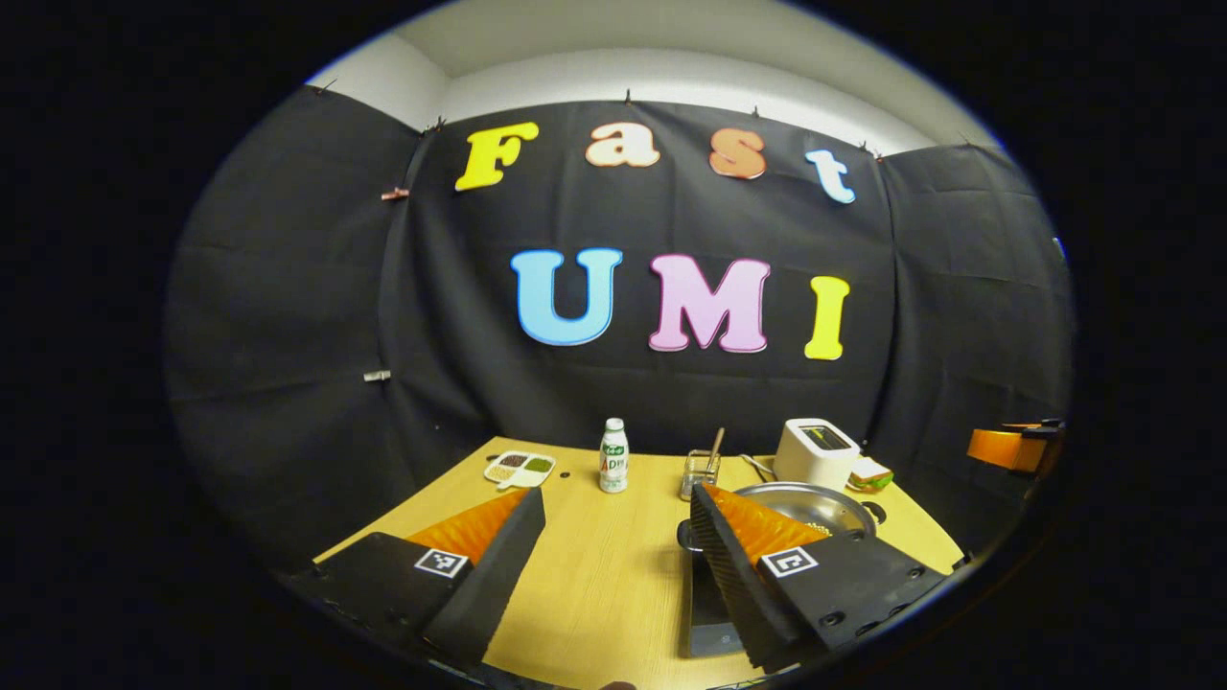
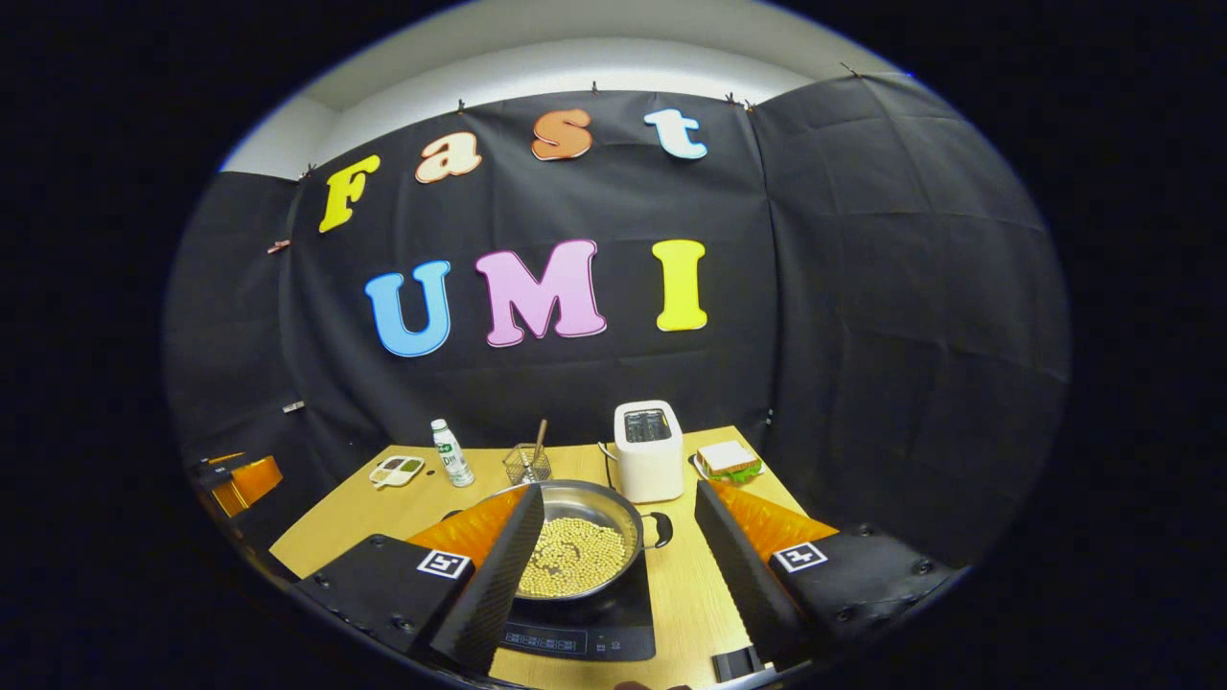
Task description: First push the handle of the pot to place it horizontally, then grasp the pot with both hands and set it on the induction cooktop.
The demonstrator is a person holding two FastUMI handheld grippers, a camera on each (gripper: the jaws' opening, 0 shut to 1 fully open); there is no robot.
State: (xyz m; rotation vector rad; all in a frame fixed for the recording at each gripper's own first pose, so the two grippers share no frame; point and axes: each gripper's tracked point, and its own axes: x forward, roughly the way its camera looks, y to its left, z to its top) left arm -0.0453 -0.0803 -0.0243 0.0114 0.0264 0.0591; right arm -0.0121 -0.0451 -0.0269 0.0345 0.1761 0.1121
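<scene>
Above the table (image 2: 671, 585), both grippers' fingers (image 1: 498, 565) (image 2: 738, 556) stand spread wide, empty, clear of the pot (image 2: 575, 546) on the cooktop (image 2: 585, 632).

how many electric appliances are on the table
2: the white toaster at the back of the table, and the induction cooktop at the front with the pot on it. Others may be hidden.

A round, shallow, silver metal pot (image 2: 575, 541) sat upright on the flat black induction cooktop (image 2: 585, 628), which lay on the wooden desk (image 2: 685, 594). Small pale yellow beans (image 2: 573, 556) covered the pot's bottom. A short black loop handle (image 2: 659, 529) stuck out from its right rim.
</scene>
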